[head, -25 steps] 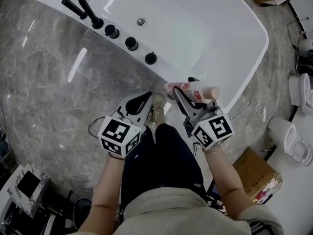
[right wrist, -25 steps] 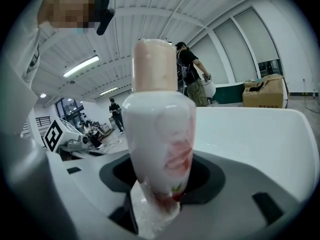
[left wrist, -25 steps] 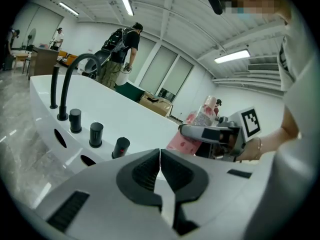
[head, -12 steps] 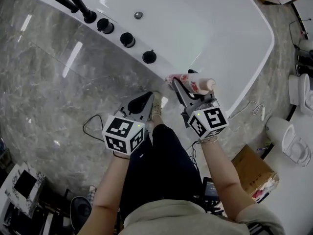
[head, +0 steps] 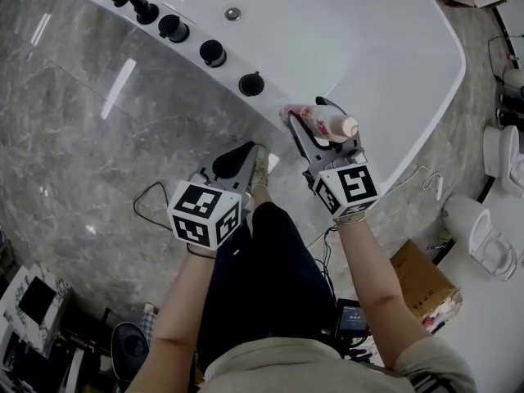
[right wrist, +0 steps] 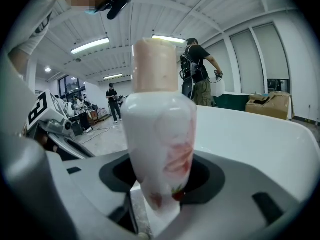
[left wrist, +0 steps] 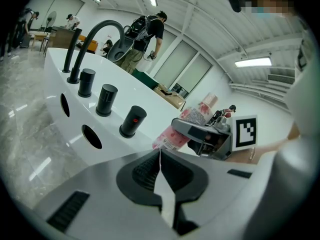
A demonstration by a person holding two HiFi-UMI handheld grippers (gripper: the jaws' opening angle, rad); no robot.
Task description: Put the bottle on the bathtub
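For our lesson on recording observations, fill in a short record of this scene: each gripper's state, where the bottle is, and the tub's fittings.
Left gripper: jaws shut, nothing between them
Right gripper: closed on the bottle
Bottle: white with pink flowers and a pink cap, tilted, base over the rim of the bathtub; contact with the rim cannot be told
Fittings: three black knobs and a black faucet on the rim
Task status: bottle not yet released
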